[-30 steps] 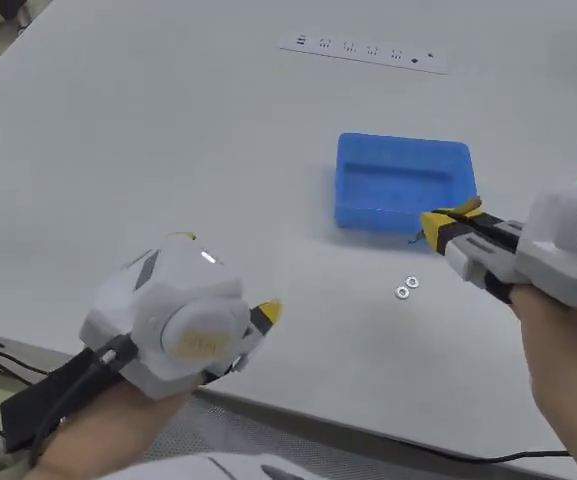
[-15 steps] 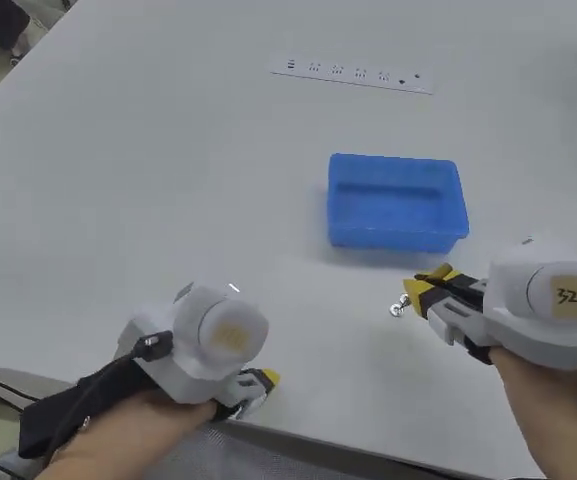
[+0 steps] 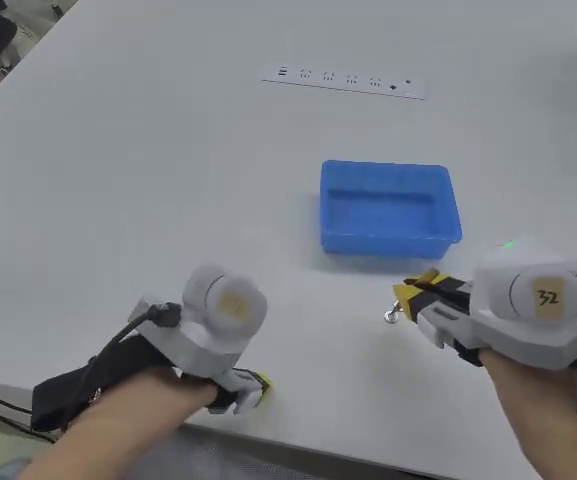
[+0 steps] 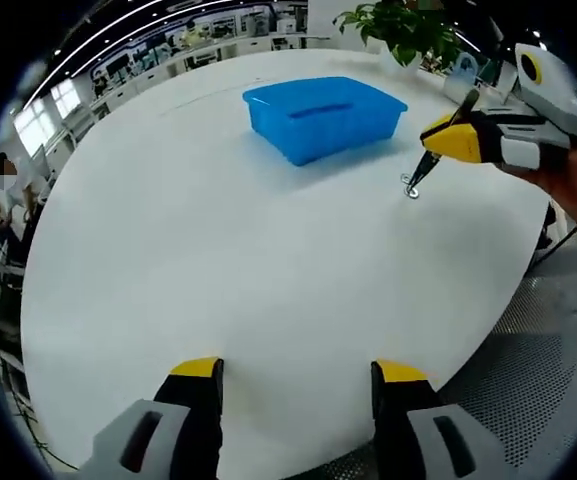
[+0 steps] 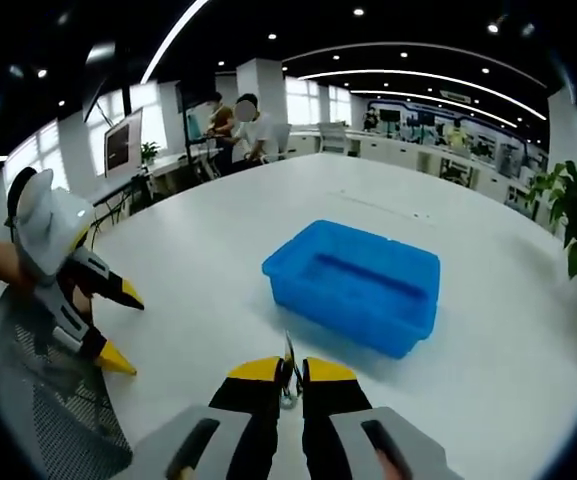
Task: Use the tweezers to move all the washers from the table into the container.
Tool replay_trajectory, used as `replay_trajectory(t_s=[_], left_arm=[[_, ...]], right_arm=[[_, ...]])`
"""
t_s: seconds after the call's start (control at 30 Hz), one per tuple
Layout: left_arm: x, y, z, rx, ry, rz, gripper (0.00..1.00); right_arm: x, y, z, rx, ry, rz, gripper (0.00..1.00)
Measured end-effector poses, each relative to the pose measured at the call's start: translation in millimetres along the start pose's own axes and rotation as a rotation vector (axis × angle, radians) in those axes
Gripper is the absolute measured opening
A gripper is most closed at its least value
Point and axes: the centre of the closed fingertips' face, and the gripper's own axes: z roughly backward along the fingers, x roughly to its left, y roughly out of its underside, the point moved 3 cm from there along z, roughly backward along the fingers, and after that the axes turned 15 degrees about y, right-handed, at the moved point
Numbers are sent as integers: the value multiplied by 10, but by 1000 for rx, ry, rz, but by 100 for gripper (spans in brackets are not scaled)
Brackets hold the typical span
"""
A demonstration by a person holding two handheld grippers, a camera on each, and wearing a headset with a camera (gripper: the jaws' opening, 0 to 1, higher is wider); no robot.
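The blue container (image 3: 388, 210) sits on the white table, seen also as a tray (image 4: 323, 115) and a tub (image 5: 358, 285). My right gripper (image 3: 408, 298) is shut on the thin metal tweezers (image 5: 288, 352). In the left gripper view the tweezers' tip touches the small washers (image 4: 409, 189) on the table, just in front of the container. The washers (image 3: 392, 315) lie right at the yellow jaw tips. My left gripper (image 4: 298, 385) stands open with nothing in it, low over the table's near edge (image 3: 253, 385), apart from the washers.
A white power strip (image 3: 343, 80) lies at the far side of the table (image 3: 168, 180). The table's near edge runs just under both hands. A potted plant (image 4: 403, 25) and people at desks stand beyond the table.
My right gripper has come down from beside the container's front wall to the washers. My left gripper has drawn back toward the near edge.
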Motion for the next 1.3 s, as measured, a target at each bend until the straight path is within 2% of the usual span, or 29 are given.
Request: replay_trajectory(t_s=[0.07, 0.17, 0.3, 0.4, 0.6, 0.73, 0.8, 0.83, 0.9, 0.97, 1.03, 1.13, 1.27, 1.3], left_arm=[[-3, -2, -3, 3, 1, -1, 61], [1, -25, -18, -15, 1, -6, 63], [2, -52, -37, -37, 11, -34, 69], [5, -93, -81, -90, 19, -56, 77], [2, -101, -80, -80, 16, -50, 78], [-37, -59, -60, -55, 37, -66, 79], [-79, -99, 14, -102, 34, -62, 83], [-115, -115, 42, -121, 49, -57, 84], [-180, -156, 128, -194, 73, 12, 86], [-218, -176, 191, -232, 88, 13, 88], [-228, -173, 274, -246, 75, 12, 88], [-246, -243, 410, -311, 38, -23, 90], [-241, -298, 560, -385, -25, -31, 90], [-213, -310, 596, -417, -59, -37, 90]], right_arm=[[14, 13, 0, 4, -7, 0, 4], [13, 24, -1, 0, 0, 21, 4], [4, 20, -3, -1, 0, 11, 4], [11, 18, -5, -3, -2, 18, 4], [27, 14, -3, -2, -2, 35, 3], [19, 12, -12, -3, -1, 37, 3], [18, 11, -14, -3, -1, 36, 3], [18, 11, -14, -4, -1, 36, 3], [21, 8, -16, -6, -1, 37, 3], [22, 7, -18, -6, -3, 38, 3], [21, 5, -20, -6, -4, 41, 3], [18, 3, -21, -5, -5, 41, 3], [13, 5, -21, -4, -7, 36, 3], [13, 5, -21, -4, -9, 33, 3]])
